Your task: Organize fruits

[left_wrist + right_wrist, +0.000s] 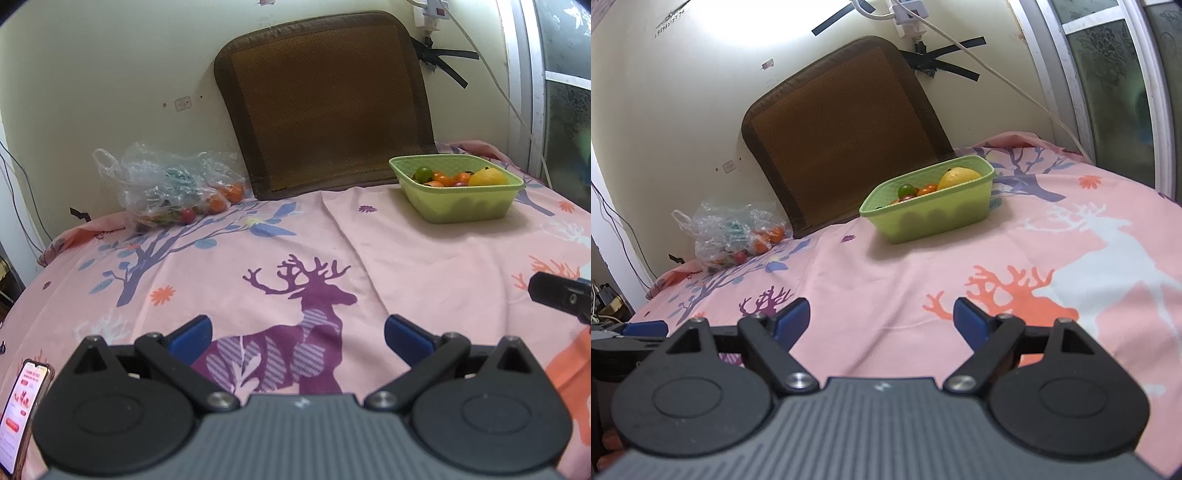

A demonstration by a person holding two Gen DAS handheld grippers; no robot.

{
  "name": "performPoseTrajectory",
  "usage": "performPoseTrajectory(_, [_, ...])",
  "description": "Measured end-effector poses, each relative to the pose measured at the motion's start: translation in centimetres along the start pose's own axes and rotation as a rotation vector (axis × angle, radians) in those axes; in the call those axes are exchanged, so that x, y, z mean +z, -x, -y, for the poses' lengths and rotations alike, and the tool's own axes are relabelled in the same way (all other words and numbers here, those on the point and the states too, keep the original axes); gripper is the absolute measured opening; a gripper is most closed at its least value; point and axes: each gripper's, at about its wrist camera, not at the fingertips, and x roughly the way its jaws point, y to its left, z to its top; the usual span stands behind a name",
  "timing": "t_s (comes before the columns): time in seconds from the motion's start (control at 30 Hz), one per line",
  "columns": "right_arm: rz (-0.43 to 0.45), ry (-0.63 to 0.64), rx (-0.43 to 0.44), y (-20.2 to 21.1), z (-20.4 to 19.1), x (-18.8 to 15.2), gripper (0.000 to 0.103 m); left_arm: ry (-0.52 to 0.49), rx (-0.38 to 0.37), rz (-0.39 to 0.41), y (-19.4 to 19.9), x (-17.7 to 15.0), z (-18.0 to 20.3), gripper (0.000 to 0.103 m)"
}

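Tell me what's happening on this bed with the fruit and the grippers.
A person holds two grippers over the pink bedsheet. The left gripper and right gripper are both open and hold nothing. A green basket contains a lemon and small fruits; more fruit sits in a plastic bag by the wall.

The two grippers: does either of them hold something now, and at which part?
Nothing is held. The left gripper and the right gripper are both open, with only the bedsheet between their fingers.
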Motion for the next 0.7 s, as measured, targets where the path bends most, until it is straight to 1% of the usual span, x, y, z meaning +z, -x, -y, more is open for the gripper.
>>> performPoseTrajectory(0.4, [-0.003, 0.007, 0.001, -0.11, -0.14, -0.10, 0.086, 0.011, -0.002, -0.007, -0.12, -0.02, -0.32, 0.103])
performPoseTrajectory(0.53, [-0.004, 0.008, 0.001, -0.14, -0.17, -0.07, 0.086, 0.014, -0.010, -0.028, -0.49, -0.02, -0.42, 0.103])
performPoseTrajectory(0.7, [-0.012, 0.012, 0.001, -0.35, -0.24, -0.03, 0.086, 0.012, 0.005, -0.044, -0.97, -0.11, -0.36, 0.103])
